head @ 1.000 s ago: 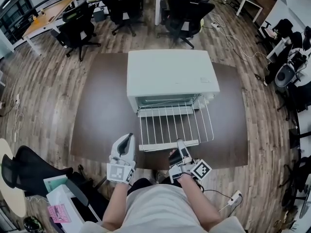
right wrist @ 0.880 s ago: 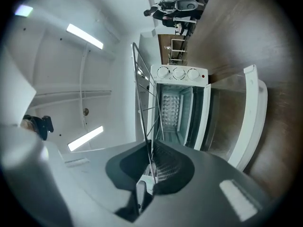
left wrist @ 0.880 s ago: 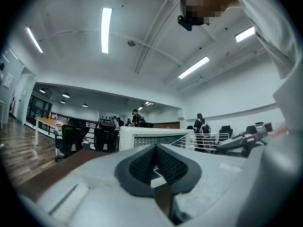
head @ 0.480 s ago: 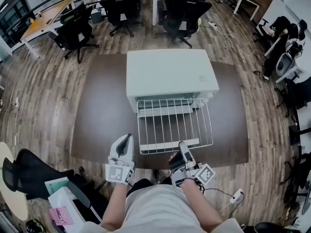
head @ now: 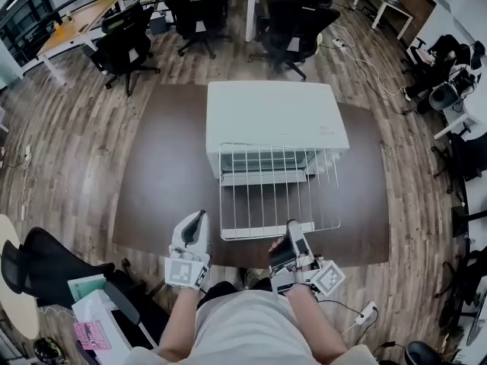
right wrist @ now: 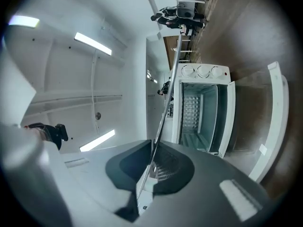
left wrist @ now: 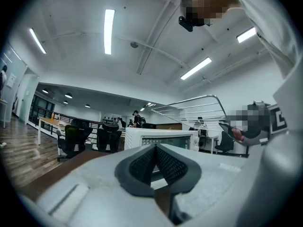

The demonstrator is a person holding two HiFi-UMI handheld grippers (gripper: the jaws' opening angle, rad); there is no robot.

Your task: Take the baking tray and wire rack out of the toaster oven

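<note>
— So, wire rack (head: pixel 278 192): where does it sit against the toaster oven (head: pixel 275 120)?
— Out in front of it. From the head view the back edge lines up with the oven's front face. I cannot tell whether it is wholly clear of the mouth. The front edge reaches out over the lip of the open door (head: pixel 265 230).
— Who has it?
— The right gripper (head: pixel 295 238), in front of the oven, right of centre. Jaws clenched on the rack's front rail. Its own view shows the rack edge-on, running from between the jaws toward the oven cavity.
— Left gripper (head: pixel 195 223)?
— Also in front of the oven, off the door's left corner, over the front edge of the worktop (head: pixel 163 173). Jaws pressed together, nothing between them. Apart from the rack.
— The oven itself?
— White, mid-worktop, door dropped open toward the person. Three knobs (right wrist: pixel 203 71) on its panel, seen in the right gripper view.
— Beyond the oven?
— Office chairs (head: pixel 125 40) on a wood floor, well behind it.
</note>
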